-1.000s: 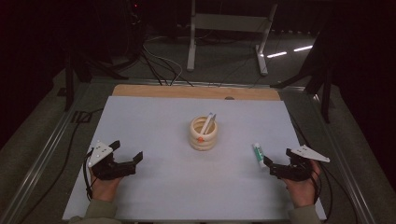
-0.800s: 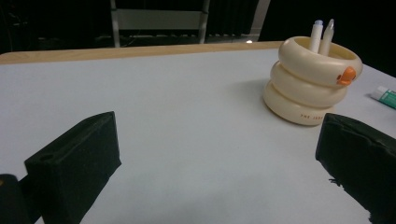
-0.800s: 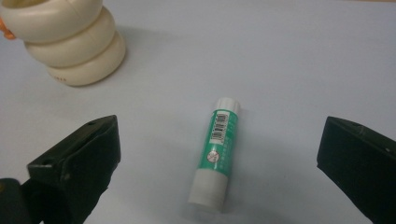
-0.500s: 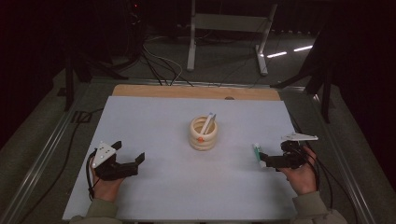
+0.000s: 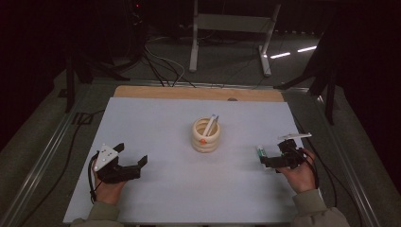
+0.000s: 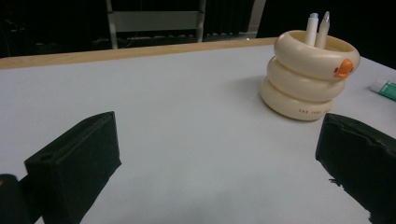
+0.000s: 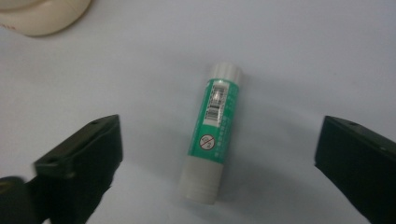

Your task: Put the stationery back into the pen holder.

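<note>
- Between the right claw's wide-set jaws, which have just been closing a little, lies the glue stick, flat on the worktop, touching neither pad.
- It looks light, stiff and smooth; being round, it may roll, so I would pinch the green middle across its width.
- Beyond the claw's left jaw sits the edge of the cream holder.
- Seen from the right claw, the stick's label and barcode are legible; the high view gives it as a small sliver just ahead of that claw.
- Farther off, the left claw rests wide and empty, and its view shows the holder's orange beak and two pens.
</note>
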`<control>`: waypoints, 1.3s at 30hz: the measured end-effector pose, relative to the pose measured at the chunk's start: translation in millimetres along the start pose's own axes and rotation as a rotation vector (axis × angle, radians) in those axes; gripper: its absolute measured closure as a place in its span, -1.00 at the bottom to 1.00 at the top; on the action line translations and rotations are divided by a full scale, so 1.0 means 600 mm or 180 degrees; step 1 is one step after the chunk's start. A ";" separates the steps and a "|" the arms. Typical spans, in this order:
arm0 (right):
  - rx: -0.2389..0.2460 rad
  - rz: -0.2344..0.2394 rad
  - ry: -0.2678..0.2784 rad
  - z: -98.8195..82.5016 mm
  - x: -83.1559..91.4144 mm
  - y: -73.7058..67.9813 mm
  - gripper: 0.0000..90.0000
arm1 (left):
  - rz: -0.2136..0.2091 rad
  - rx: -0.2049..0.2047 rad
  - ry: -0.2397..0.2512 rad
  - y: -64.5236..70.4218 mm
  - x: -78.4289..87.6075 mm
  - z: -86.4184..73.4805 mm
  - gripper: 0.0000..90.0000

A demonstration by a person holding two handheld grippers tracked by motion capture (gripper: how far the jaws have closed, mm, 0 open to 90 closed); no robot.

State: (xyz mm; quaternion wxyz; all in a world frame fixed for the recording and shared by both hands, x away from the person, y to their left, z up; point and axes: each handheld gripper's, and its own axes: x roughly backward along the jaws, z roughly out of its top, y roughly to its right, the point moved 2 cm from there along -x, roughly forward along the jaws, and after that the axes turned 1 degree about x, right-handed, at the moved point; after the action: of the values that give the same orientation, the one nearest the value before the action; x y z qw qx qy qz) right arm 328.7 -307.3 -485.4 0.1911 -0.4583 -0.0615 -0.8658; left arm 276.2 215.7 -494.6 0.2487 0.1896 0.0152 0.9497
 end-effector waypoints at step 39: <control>0.0396 -0.0171 -0.0550 -0.018 -0.051 -0.038 0.46 | -0.0010 0.0037 -0.0010 0.002 0.001 -0.003 -0.99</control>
State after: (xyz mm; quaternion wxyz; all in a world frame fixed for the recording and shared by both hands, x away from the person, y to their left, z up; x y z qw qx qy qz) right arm 326.8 -280.8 -515.2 0.1900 -0.5166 -0.1437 -0.8224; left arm 274.6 215.2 -496.3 0.2491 0.1925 0.0206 0.9489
